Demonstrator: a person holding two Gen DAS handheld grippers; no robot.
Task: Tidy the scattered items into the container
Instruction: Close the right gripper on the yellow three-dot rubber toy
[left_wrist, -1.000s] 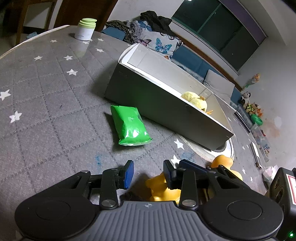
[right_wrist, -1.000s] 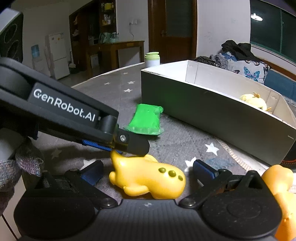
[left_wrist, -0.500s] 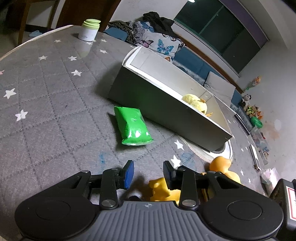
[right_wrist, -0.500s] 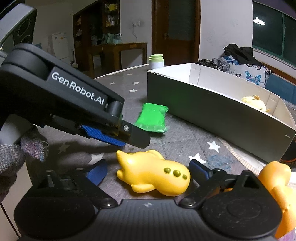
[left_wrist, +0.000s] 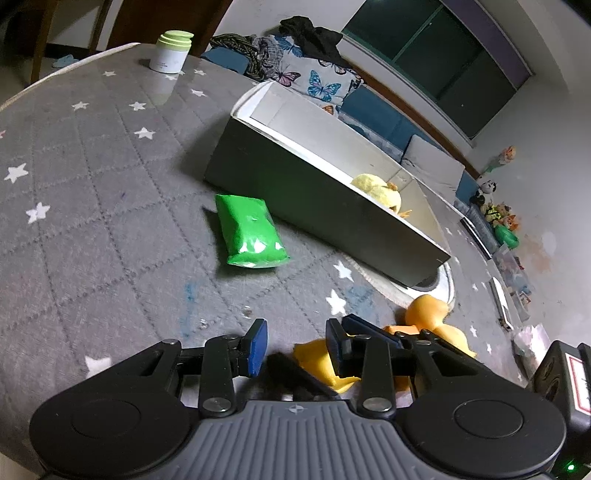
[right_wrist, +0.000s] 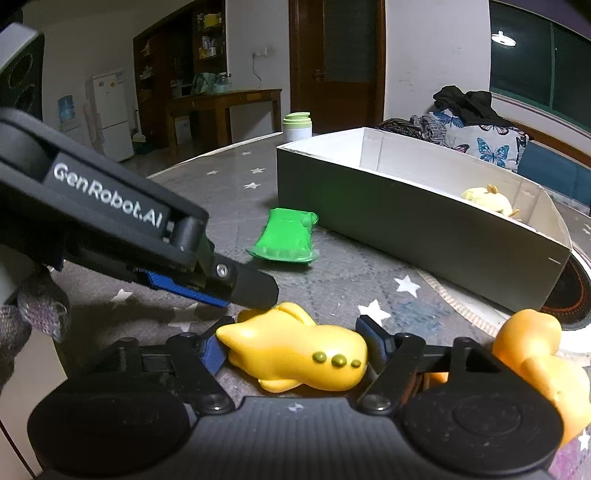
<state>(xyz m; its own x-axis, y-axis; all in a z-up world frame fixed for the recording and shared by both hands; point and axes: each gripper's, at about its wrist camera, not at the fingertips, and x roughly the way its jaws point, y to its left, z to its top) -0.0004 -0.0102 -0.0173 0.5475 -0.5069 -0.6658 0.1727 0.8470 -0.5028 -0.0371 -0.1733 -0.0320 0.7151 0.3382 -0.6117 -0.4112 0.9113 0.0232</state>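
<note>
A yellow toy (right_wrist: 295, 350) lies on the grey star-patterned cloth between the fingers of my right gripper (right_wrist: 291, 345), whose pads touch both its ends. My left gripper (left_wrist: 295, 343) is open and empty just above and left of it; its finger (right_wrist: 240, 282) shows in the right wrist view. A green packet (left_wrist: 249, 230) (right_wrist: 288, 240) lies ahead, in front of the long white box (left_wrist: 314, 192) (right_wrist: 406, 218). A pale yellow plush (left_wrist: 376, 192) lies inside the box. An orange duck (left_wrist: 432, 314) (right_wrist: 535, 350) sits to the right.
A white jar with a green lid (left_wrist: 171, 51) stands at the table's far edge. A round mat (left_wrist: 424, 288) lies under the box's near end. A sofa with cushions and clothes (left_wrist: 295, 66) is behind the table.
My right gripper's fingers have closed in on the yellow toy until they touch it. My left gripper has lifted and drawn back a little to the left.
</note>
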